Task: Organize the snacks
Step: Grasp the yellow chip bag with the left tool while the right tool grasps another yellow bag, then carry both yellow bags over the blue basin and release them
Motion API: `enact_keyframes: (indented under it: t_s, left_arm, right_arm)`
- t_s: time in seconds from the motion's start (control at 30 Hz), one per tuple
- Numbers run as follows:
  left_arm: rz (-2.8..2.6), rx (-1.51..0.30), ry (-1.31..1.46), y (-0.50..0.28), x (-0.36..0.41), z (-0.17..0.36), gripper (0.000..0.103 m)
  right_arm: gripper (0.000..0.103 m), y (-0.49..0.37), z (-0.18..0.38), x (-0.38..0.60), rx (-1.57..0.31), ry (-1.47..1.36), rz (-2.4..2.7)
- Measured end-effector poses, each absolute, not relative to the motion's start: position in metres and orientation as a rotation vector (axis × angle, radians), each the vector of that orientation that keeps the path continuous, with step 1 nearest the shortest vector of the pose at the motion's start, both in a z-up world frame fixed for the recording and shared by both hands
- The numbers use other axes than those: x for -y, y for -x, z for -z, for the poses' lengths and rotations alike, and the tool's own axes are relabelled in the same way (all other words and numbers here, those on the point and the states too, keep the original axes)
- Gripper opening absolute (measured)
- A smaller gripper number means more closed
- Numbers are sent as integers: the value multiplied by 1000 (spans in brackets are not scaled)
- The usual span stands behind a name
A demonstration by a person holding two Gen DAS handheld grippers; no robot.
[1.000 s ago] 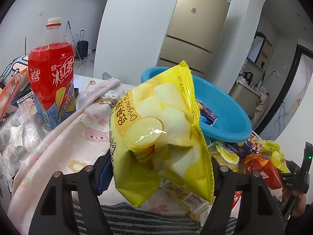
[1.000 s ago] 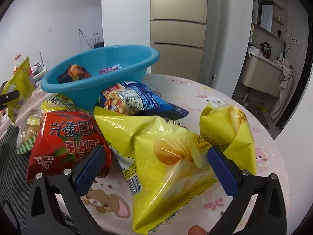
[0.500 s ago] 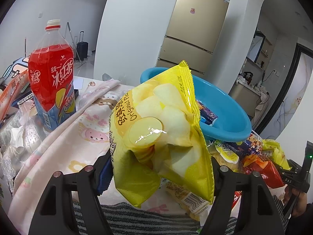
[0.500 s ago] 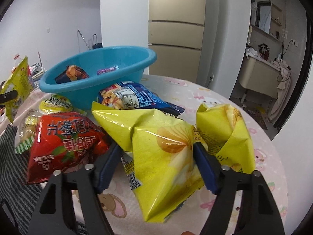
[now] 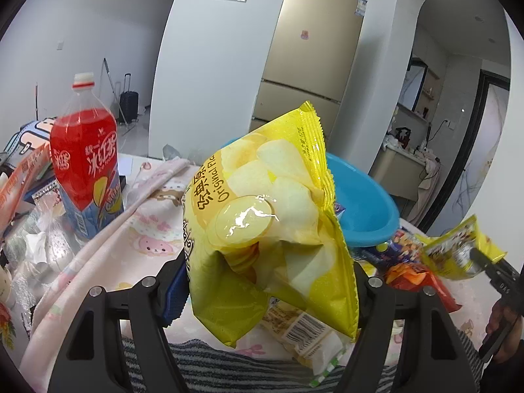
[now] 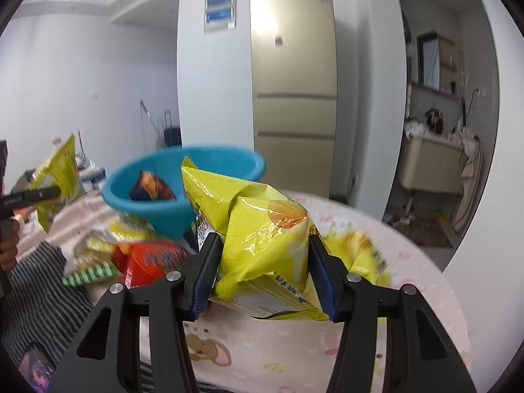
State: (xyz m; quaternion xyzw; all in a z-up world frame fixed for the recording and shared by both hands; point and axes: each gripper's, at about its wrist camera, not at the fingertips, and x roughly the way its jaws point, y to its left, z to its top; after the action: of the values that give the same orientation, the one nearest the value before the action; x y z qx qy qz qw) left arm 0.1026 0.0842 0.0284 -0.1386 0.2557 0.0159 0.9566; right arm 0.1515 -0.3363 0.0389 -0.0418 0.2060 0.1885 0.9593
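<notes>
My left gripper (image 5: 265,278) is shut on a yellow bag of original-flavour chips (image 5: 268,216) and holds it upright above the table, in front of the blue basin (image 5: 363,203). My right gripper (image 6: 262,262) is shut on a second yellow chip bag (image 6: 262,232) and holds it lifted off the table, just right of the blue basin (image 6: 157,196). The basin holds a dark orange snack pack (image 6: 150,190). The left gripper's bag also shows at the far left of the right wrist view (image 6: 59,177).
A red iced-tea bottle (image 5: 86,163) stands at the left. A red snack bag (image 6: 147,262), a green-striped pack (image 6: 91,271) and another yellow bag (image 6: 363,252) lie on the pink tablecloth (image 6: 278,353). A striped cloth (image 6: 42,281) lies at the near left.
My right gripper closed on the yellow chip bag and lifted it off the table. My left gripper kept its bag and rose slightly.
</notes>
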Motion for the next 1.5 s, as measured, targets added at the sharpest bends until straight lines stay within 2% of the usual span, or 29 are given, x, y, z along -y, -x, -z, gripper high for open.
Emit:
enact_keyframes:
  t_s: [0.27,0.53,0.83,1.27,1.5]
  left_arm:
    - [53,-403,232,-73,-70,-91,76]
    - [130,-258,151,-55,-52,-170,76]
    - [197,-203,159,-51,-43,-202,76]
    - [173,-120,203,9,-51,-248,76]
    - [171,-72,198,43,-43,-281,76]
  right_arm:
    - [52,-108,-111,335,-224,47,-513]
    - [52,-51,-229,327,1,106,-576]
    - [52,18,-332,325,131,218,-502]
    - [52,104,-395,382,232,224,-355]
    - [52,156,-428,418,299,127,-381]
